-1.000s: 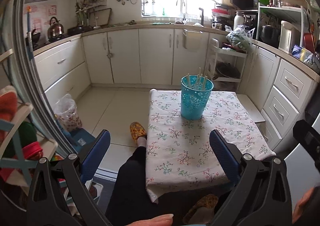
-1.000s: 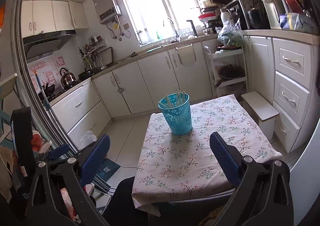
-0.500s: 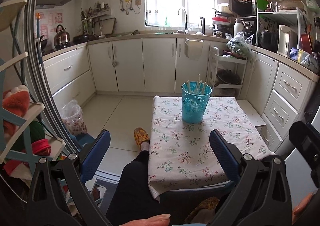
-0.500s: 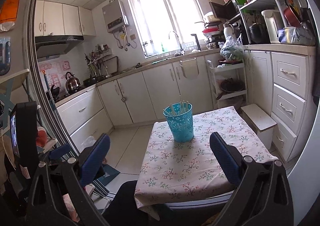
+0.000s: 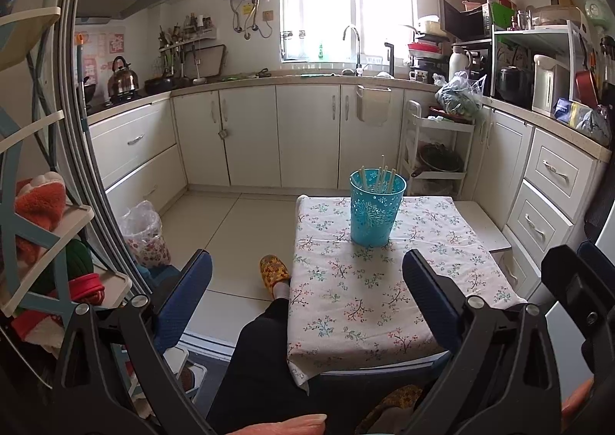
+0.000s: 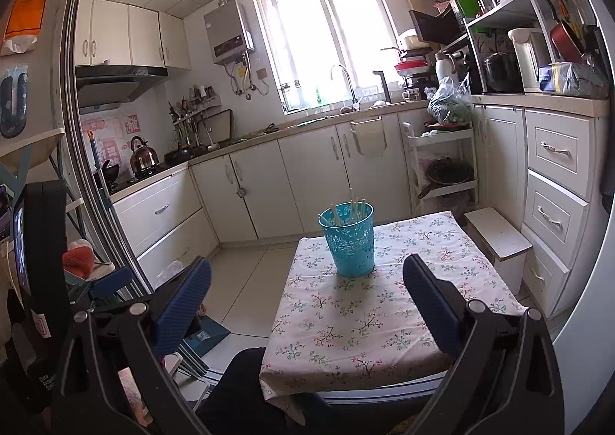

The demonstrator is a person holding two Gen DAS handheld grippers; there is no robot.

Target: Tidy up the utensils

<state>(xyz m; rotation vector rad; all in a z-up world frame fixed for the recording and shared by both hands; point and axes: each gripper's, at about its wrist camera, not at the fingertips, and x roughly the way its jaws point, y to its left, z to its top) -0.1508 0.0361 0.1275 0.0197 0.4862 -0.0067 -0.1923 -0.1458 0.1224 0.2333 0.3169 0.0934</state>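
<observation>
A turquoise perforated holder (image 5: 376, 210) stands at the far end of a small table with a floral cloth (image 5: 384, 292). Several pale chopsticks (image 5: 378, 177) stand upright in it. The holder (image 6: 349, 240) and chopsticks (image 6: 355, 210) also show in the right wrist view. My left gripper (image 5: 307, 296) is open and empty, held back above the table's near edge. My right gripper (image 6: 307, 300) is open and empty, also well short of the holder.
A person's dark-trousered leg (image 5: 261, 362) and yellow slipper (image 5: 275, 271) are left of the table. White cabinets (image 5: 307, 135) line the back and right walls. A white step stool (image 6: 497, 237) stands right of the table. A shelf rack (image 5: 42, 242) stands at far left.
Both grippers have pulled back and tilted up, so the table and holder look farther and lower. Both stay open and empty.
</observation>
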